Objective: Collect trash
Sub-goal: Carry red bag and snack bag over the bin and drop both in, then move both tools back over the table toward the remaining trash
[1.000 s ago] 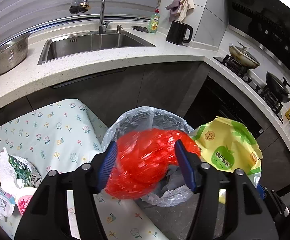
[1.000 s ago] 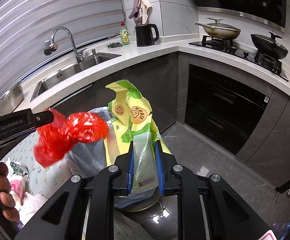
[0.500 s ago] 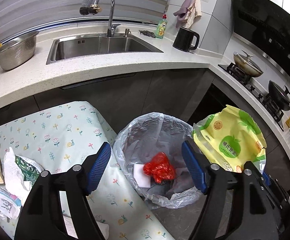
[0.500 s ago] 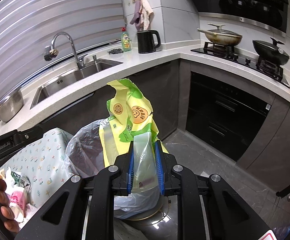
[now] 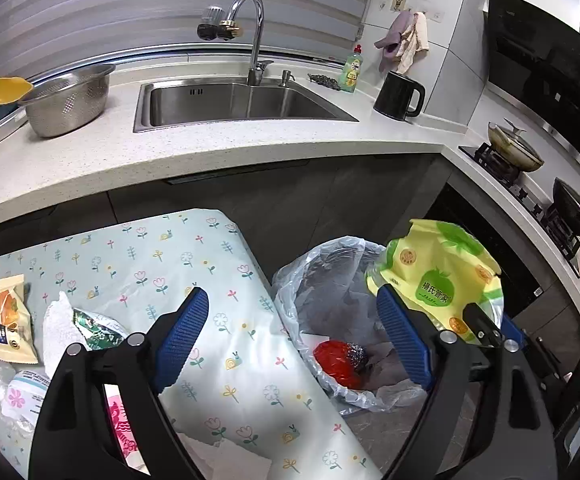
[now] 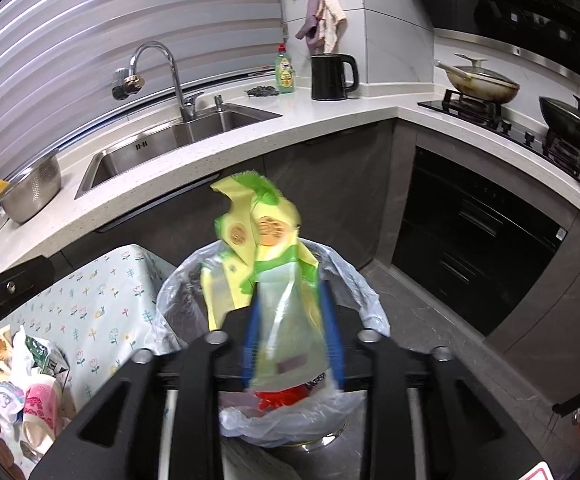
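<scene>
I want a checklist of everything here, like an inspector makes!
Surface: small table with a flowered cloth, beside the bin.
Job's things: red wrapper in the lined trash bin; yellow-green bag above the bin.
Clutter: wrappers piled on the table's left.
Grippers: left gripper empty, jaws opening; right gripper jaws opening around the bag.
Cables: nothing seen.
Surroundings: sink, colander, kettle, stove pans.

Bright, even light — fisheye-warped edges, slight blur
</scene>
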The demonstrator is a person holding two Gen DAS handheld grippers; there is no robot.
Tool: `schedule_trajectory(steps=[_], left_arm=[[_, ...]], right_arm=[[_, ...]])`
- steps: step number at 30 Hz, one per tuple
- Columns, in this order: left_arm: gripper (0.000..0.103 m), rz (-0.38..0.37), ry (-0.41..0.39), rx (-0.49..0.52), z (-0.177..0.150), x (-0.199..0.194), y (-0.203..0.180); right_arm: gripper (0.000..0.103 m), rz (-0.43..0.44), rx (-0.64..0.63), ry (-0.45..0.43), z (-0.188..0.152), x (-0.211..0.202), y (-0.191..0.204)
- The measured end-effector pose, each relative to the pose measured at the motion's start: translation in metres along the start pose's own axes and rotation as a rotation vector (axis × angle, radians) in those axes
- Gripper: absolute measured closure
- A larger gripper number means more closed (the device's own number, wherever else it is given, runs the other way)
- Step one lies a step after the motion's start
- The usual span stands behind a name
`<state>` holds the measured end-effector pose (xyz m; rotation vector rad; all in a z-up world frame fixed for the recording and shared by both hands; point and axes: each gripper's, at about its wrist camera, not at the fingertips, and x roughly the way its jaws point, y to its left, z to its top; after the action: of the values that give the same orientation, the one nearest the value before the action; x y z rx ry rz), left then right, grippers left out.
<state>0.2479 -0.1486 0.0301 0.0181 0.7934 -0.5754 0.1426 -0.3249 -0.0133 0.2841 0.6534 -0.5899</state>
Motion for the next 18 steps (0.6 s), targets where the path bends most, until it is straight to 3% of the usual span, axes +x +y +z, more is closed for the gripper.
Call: schedule_trajectory(steps=[3, 8, 10, 18], left_arm=[[0.014, 0.020, -0.012, -0.005, -0.002, -0.005, 0.005], [0.014, 0.032, -0.017, -0.017, -0.004, -0.014, 0.013], [0.014, 0.036, -0.017, -0.020, -0.006, -0.017, 0.015], [0.013, 0.056, -0.036, -0.038, -0.011, -0.039, 0.026]], right_arm=[[0.053, 0.005, -0.015, -0.011, 0.003, -0.002, 0.007], [0.049, 0.007, -0.053, -0.037, 0.010, -0.011, 0.020], [0.043, 0.010, -0.058, -0.056, 0.013, -0.018, 0.024], [0.041, 0.042, -0.070, -0.097, 0.021, -0.050, 0.038]])
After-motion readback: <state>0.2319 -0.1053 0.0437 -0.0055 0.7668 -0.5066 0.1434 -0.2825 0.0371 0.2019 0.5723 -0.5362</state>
